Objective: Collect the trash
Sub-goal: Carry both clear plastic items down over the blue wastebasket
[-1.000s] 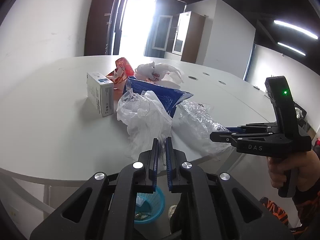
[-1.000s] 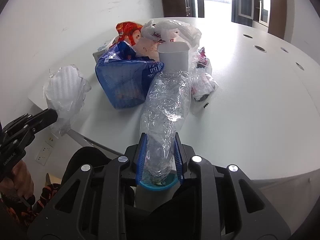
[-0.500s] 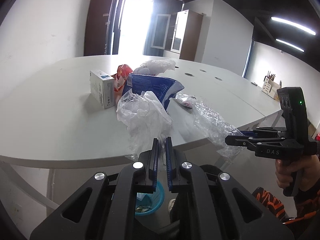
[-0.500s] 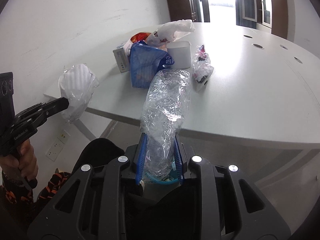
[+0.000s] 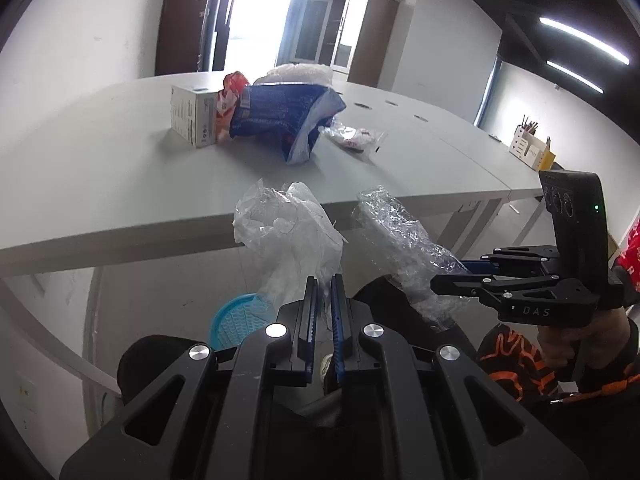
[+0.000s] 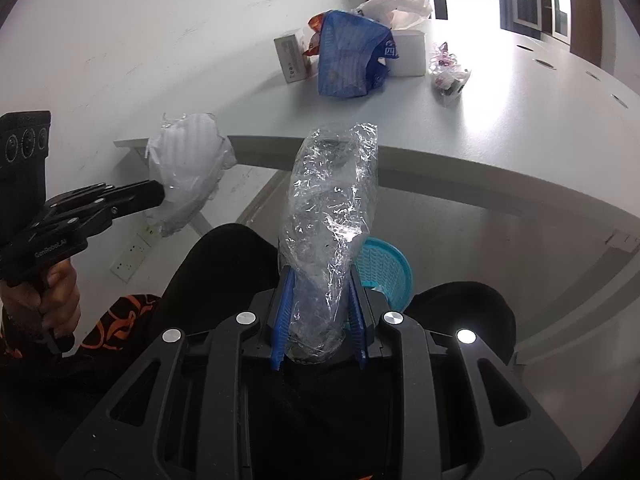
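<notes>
Left tongs (image 5: 323, 280) clamped on white bag (image 5: 288, 236), right tongs (image 6: 320, 280) on crinkled clear wrap (image 6: 332, 216); desk organiser (image 5: 530, 152) only in left view.

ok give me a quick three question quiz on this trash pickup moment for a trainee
1. True or false: the left gripper is empty.
2. What does the right gripper hold? A) white box B) crinkly clear wrap C) blue bag
3. Fill in: the teal basket sits on the ____, below the table edge.

Key:
1. False, it pinches a thin plastic bag.
2. B, the crinkly clear wrap.
3. floor
</notes>
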The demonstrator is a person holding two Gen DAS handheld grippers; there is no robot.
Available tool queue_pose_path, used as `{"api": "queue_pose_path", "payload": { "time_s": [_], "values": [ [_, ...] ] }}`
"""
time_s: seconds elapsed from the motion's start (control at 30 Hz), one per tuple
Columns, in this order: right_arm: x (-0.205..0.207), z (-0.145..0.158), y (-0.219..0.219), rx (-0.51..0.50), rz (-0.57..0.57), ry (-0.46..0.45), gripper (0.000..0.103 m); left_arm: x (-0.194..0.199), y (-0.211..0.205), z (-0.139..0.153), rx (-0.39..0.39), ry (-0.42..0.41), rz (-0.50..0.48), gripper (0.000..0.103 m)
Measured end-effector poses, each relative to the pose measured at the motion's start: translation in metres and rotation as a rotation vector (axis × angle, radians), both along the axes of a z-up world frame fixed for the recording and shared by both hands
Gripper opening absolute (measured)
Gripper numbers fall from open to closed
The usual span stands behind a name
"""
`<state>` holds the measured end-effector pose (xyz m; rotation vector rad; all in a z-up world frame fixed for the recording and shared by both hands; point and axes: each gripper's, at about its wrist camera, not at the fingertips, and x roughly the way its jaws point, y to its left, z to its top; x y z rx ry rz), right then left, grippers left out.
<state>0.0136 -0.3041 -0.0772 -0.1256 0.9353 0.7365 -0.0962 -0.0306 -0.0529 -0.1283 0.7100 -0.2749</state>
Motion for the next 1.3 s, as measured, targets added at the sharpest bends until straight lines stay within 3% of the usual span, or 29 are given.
{"api": "queue_pose_path", "payload": {
  "time_s": [0.4,0.97,1.3],
  "values": [
    [-0.009,-0.045,0.016,-0.058,0.042,0.082,0.024,0.002,-0.004,-0.058,-0.032,0.136,-0.003,0.006],
    [0.056,-0.143,0.052,-0.172,-0.040,0.211,0.024,0.065,0.011,-0.149,-0.069,0.302,0.090,0.006],
    [0.092,-0.201,0.072,-0.207,-0.082,0.301,0.024,0.102,0.017,-0.187,-0.068,0.376,0.141,0.006]
  ]
}}
